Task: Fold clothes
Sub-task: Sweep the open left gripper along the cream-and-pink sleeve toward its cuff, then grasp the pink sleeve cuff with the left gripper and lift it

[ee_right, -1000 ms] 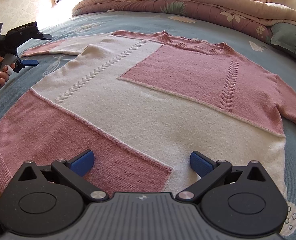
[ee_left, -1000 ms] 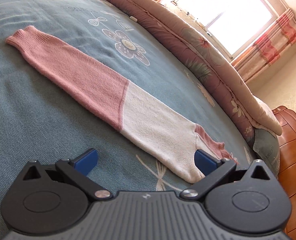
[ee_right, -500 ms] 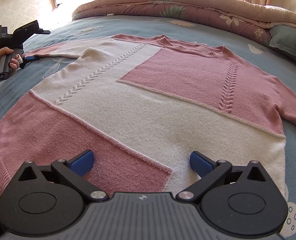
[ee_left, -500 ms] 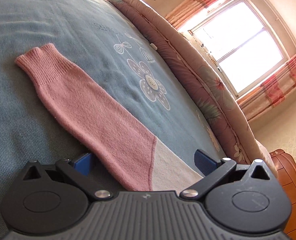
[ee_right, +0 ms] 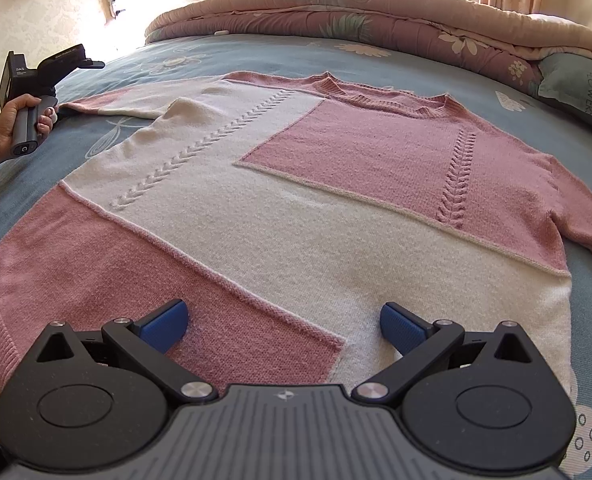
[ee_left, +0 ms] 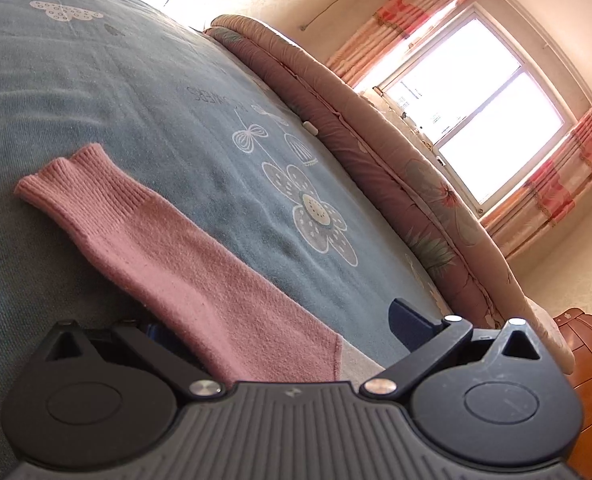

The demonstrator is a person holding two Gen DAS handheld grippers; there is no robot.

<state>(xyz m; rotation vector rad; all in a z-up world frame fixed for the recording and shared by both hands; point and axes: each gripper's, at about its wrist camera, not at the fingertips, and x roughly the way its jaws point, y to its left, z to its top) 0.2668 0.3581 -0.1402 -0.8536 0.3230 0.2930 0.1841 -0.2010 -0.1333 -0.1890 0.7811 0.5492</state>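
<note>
Now the left gripper straddles the sweater sleeve, both grippers' jaws spread wide.

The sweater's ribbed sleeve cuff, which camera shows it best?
The left wrist view. The pink ribbed cuff lies close and sharp on the blue bedspread, with the sleeve running back between the left gripper's open jaws. In the right wrist view that cuff is hidden behind the hand holding the gripper.
</note>
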